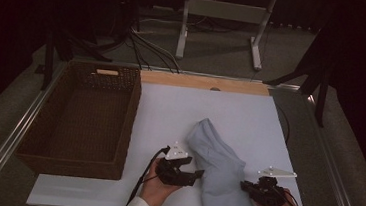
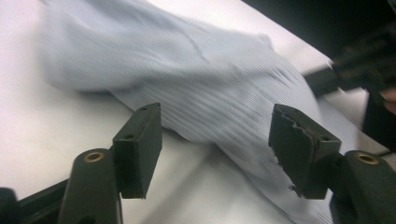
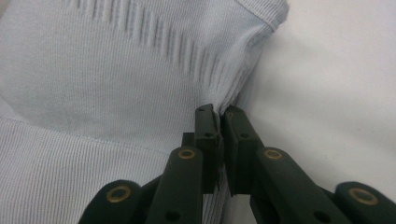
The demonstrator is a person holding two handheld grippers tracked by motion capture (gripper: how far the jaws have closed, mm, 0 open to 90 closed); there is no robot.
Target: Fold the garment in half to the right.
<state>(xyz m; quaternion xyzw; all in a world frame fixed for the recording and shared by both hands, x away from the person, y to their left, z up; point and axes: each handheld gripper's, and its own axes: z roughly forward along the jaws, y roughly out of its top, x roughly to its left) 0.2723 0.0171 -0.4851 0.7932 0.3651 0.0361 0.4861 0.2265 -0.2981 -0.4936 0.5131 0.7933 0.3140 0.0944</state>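
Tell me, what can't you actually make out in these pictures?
- Garment: what kind it is; bunched up in the high view, smeared by motion in the left gripper view.
- Its near end: cut off by the high view's bottom edge.
- Basket floor: too dim in the high view to tell whether anything lies there.

Pale blue ribbed garment (image 1: pixel 218 164) — folded, rumpled, lying diagonally on the white tabletop, near its front edge

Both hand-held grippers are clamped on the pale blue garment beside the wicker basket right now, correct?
Not quite. Only the right hand-held gripper is clamped on the pale blue garment. The left hand-held gripper stands open, with its jaws apart and off the fabric, as the left gripper view shows. The wicker basket is beside the garment.
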